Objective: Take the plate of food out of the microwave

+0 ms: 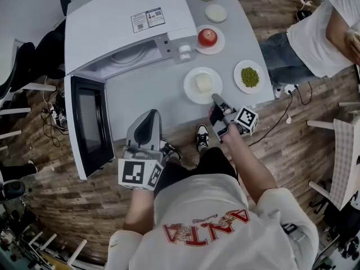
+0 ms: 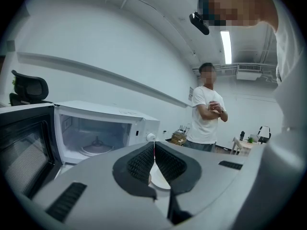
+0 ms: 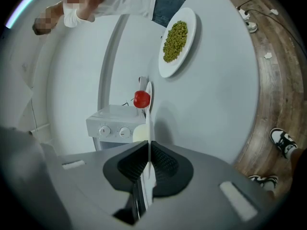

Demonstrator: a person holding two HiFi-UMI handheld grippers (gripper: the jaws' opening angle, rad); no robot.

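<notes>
Plate of food (image 1: 203, 85) is already out of the open, empty microwave (image 1: 124, 21), lying by the front edge of the surface (image 1: 146, 94). The right tool (image 1: 216, 99) is pinching its rim. The left tool (image 1: 147, 117) is hanging clenched, holding nothing. Only letting go is looking left to do.

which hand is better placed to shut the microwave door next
Probably left. The left gripper hangs beside the open microwave door, jaws together and empty; the right gripper is clamped on the rim of the plate.
</notes>
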